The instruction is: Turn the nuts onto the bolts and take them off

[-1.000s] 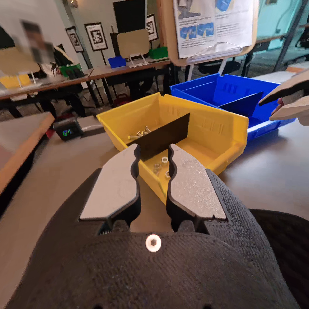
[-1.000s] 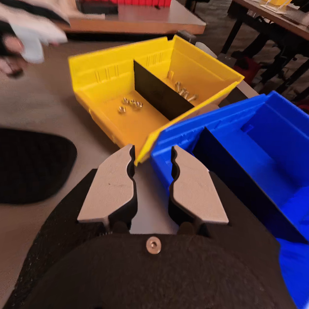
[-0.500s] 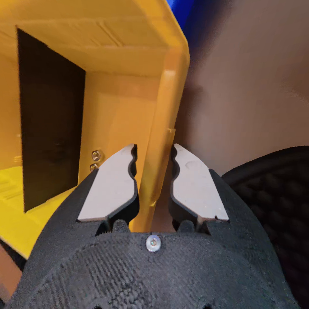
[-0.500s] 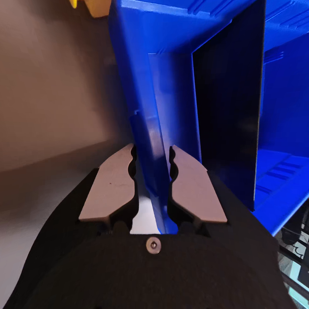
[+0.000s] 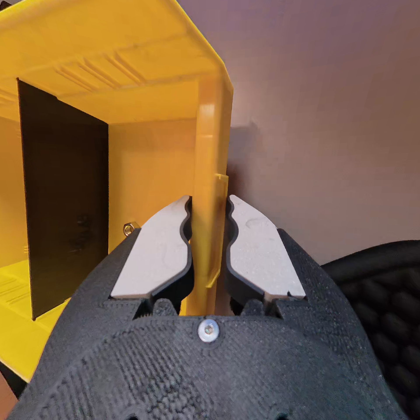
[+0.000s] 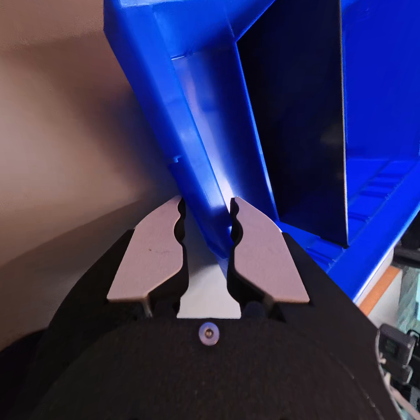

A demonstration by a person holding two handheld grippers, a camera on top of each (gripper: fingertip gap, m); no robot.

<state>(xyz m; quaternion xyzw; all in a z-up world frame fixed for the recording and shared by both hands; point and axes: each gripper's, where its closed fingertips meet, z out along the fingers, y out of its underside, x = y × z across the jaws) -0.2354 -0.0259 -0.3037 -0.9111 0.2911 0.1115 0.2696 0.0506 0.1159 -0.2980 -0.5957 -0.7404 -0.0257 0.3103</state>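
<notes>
My left gripper is shut on the front-right wall of the yellow bin, one finger inside and one outside. A brass nut lies in the bin just left of the inner finger, beside a black divider. No bolts show. My right gripper is open and straddles the wall of the blue bin, its fingertips close to the wall on both sides. The blue bin has a dark divider and the part I see holds nothing.
Both bins rest on a grey-brown table, which also shows in the right wrist view. A black foam mat lies on the table right of the yellow bin. The table's edge runs just past the blue bin. Left tips to right tips: about 30 centimetres.
Both grippers dropped from above the table onto the bin walls. The left fingers have since closed on the yellow wall. The right gripper slid a little along the blue wall.
</notes>
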